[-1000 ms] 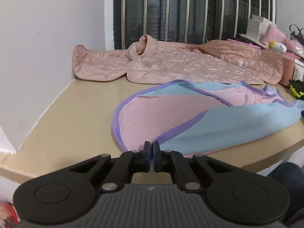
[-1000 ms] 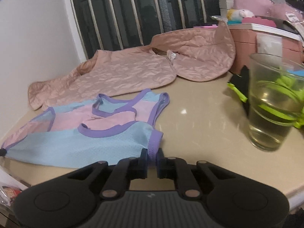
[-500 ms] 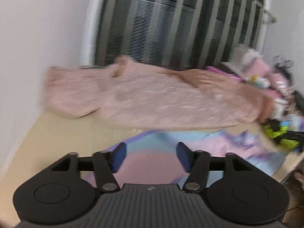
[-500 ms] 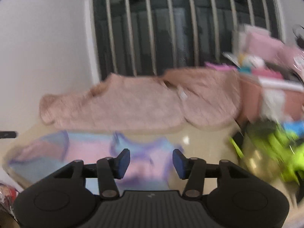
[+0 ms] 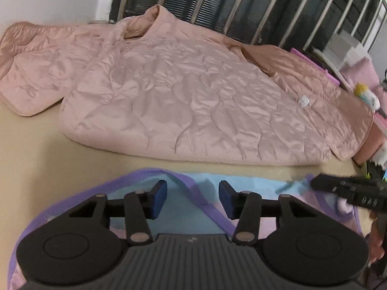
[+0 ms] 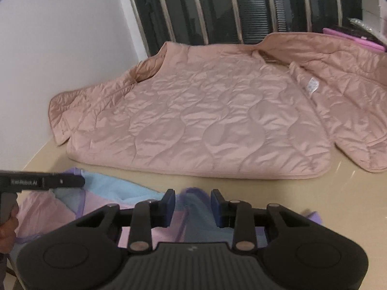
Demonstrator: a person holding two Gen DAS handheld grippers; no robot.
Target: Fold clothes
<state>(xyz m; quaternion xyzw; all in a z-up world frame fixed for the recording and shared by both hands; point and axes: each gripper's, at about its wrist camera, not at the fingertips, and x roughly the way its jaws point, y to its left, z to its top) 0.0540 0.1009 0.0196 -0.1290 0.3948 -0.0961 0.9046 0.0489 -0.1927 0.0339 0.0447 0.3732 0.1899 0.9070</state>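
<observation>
My left gripper [image 5: 192, 199] hangs with its blue-padded jaws spread wide over the near thin pink, blue and purple-trimmed top [image 5: 203, 188], gripping nothing. My right gripper [image 6: 192, 207] is likewise wide apart and empty above the same top [image 6: 65, 205], which lies flat at the near edge of the beige table [image 6: 350, 193]. Just beyond it, apart, the quilted pale pink jacket [image 5: 193, 101] spreads across the far side under the dark barred window [image 6: 241, 7]
</observation>
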